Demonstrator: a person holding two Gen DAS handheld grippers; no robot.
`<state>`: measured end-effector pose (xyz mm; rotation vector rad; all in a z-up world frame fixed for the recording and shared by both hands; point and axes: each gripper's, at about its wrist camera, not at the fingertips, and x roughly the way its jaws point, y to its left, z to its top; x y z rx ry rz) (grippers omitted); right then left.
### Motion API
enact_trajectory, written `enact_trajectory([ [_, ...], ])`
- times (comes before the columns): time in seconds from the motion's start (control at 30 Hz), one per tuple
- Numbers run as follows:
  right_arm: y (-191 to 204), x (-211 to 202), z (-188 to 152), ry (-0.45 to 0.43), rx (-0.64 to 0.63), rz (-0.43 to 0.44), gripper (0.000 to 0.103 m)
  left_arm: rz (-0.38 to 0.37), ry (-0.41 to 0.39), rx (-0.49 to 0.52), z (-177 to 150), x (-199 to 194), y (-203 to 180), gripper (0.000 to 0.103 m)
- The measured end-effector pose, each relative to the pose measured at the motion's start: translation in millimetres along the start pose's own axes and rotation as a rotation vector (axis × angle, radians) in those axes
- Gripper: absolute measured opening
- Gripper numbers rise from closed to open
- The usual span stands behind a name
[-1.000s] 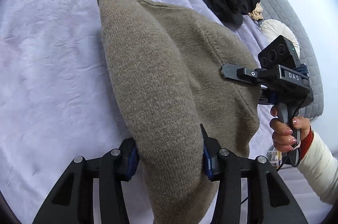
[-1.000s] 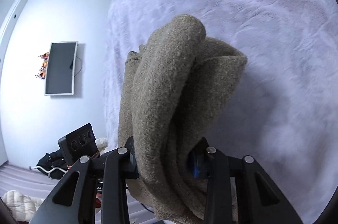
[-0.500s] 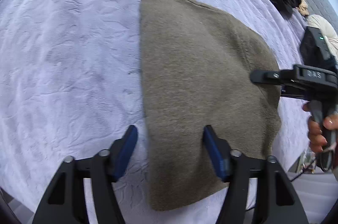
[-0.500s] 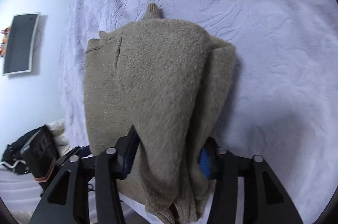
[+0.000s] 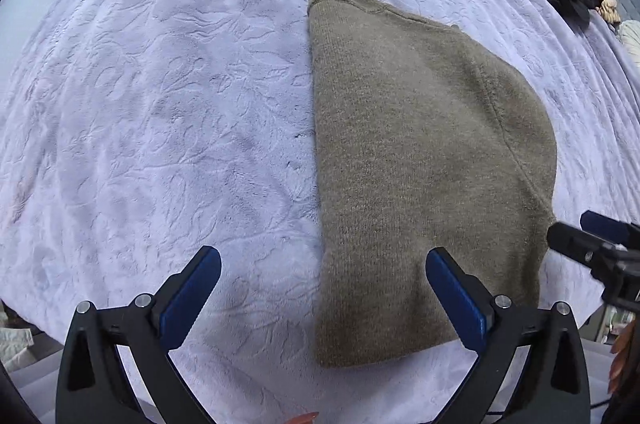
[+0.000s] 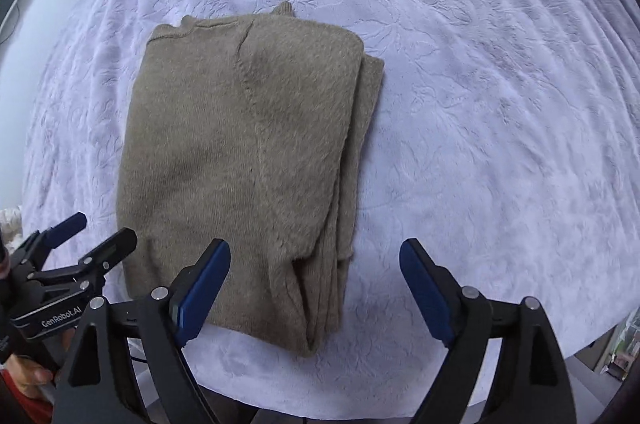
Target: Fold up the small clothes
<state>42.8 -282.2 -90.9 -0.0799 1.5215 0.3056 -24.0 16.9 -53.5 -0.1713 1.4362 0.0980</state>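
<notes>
1. Fingers of left gripper spread wide, holding nothing; near edge of sweater below right finger.
2. Right gripper likewise wide open and empty, above sweater's near right corner.
3. Sweater folded into a flat oblong on lilac blanket; layered edges visible on right side.
4. Suggested finish: press layers flat, square loose right edges, avoid dragging top fold.

Left tongs spread wide, blue pads holding nothing. Right tongs splayed just the same, gripping nothing, both hovering side by side.
</notes>
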Motion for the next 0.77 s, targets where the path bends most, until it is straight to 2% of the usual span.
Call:
enact_trajectory([
  [0.57, 10, -6, -17, -0.007, 0.029, -0.018, 0.089, 0.016, 0.020, -0.022, -14, -8, 5, 0.103],
  [0.77, 10, -4, -21, -0.002, 0.032, -0.028, 0.089, -0.012, 0.019, 0.005, -18, -10, 0, 0.103],
])
